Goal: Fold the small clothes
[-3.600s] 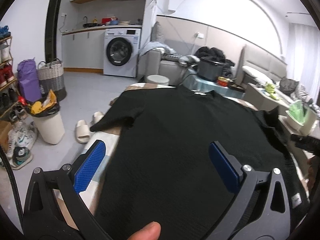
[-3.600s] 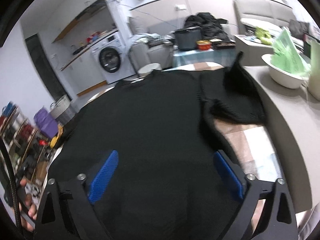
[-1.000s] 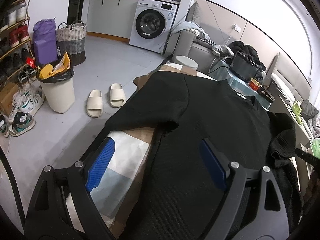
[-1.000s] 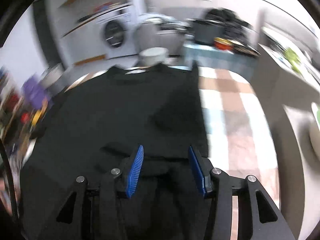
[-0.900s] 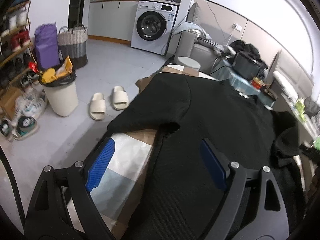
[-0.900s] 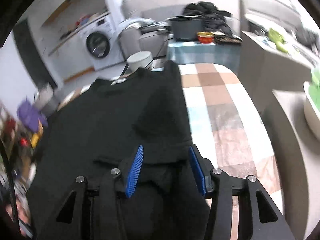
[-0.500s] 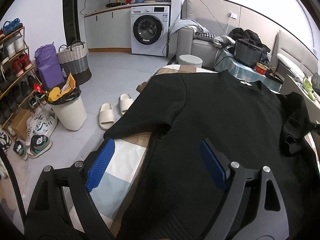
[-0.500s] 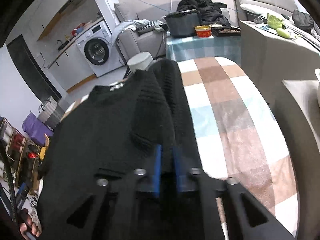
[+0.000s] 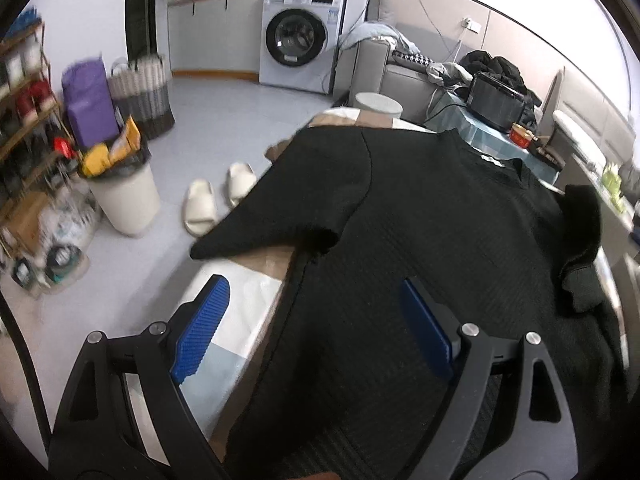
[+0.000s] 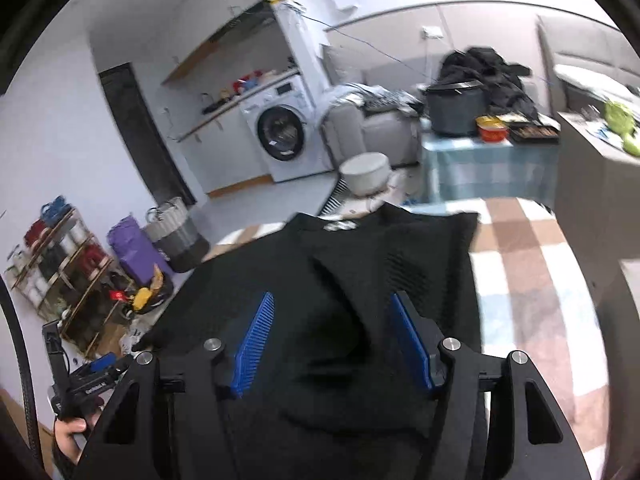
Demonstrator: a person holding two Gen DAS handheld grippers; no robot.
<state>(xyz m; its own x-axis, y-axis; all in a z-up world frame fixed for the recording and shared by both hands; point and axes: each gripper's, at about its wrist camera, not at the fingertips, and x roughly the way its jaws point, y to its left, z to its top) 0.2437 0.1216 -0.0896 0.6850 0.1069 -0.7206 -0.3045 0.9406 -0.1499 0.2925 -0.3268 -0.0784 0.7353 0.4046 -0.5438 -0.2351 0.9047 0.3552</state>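
Once your right gripper (image 10: 332, 340) let go, jaws half apart and empty, the sleeve (image 10: 400, 264) lay folded onto the black top (image 9: 440, 240); left sleeve (image 9: 288, 204) remained.

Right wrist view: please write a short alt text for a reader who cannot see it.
A black sweater lies on a checked tablecloth, its right sleeve folded inward. The right tool is open above it. Behind stands a washing machine.

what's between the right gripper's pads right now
Only loose black sweater fabric lies under the right gripper; its jaws have just opened, pads clear of it. Right wrist view.
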